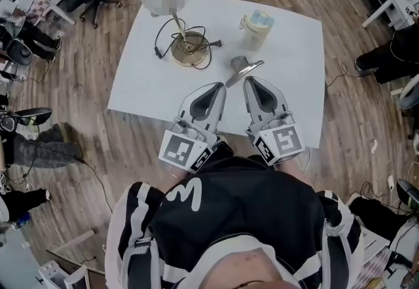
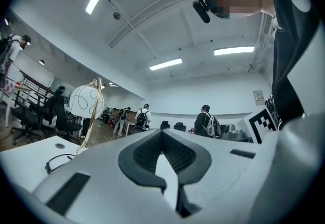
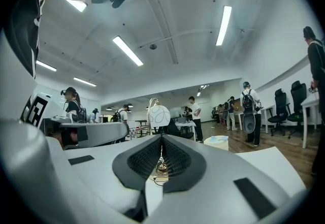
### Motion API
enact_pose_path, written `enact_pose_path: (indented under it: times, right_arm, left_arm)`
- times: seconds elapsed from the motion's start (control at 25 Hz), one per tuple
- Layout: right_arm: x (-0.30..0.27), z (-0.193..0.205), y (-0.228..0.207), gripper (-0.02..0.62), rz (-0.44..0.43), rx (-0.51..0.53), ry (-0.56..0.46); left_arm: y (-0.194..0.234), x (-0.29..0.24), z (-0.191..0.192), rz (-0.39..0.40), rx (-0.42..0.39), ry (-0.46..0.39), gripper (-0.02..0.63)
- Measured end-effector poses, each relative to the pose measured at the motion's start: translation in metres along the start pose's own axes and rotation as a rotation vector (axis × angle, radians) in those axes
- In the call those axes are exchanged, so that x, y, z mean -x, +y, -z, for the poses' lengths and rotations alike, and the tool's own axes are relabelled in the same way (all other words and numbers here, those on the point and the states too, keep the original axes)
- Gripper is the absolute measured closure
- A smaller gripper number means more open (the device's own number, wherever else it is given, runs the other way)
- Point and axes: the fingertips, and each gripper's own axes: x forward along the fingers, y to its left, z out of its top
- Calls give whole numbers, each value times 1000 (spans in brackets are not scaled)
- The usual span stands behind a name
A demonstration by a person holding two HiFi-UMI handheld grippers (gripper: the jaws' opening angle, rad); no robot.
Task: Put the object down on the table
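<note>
My right claw (image 1: 251, 82) is clenched on nothing, its pads pressed together. My left claw (image 1: 218, 87) looks closed too and is just as empty. Both hover level, side by side, over the near edge of the surface (image 1: 298, 107), so I judge the placing done. Just beyond their tips, about mid-surface, lies the metal utensil (image 1: 242, 69), which I take for the object. It is small and shiny, lying flat, and neither claw touches it. A lamp (image 1: 190, 48) and a jar (image 1: 256, 29) stand nearer the far edge.
</note>
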Motion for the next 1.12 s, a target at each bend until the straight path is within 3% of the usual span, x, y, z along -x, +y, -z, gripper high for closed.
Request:
enact_pose_path:
  times: [0.32,0.64,0.88,1.12]
  right_arm:
    - [85,-19,8,575,-13,39,-30]
    - [189,-7,15,575,-17,11,-4]
    - [245,-3,27,575,-34,-25,9]
    - [268,-21,34,575,-38,-7,-29]
  left_arm:
    - [-80,19,-3,-15,-24,-23,601]
    - [-188,61,22,-20,-4,-26,601]
    - [-233,86,26,-53,18,-11,601]
    - [-264,94,8,-18,-23,-55,601]
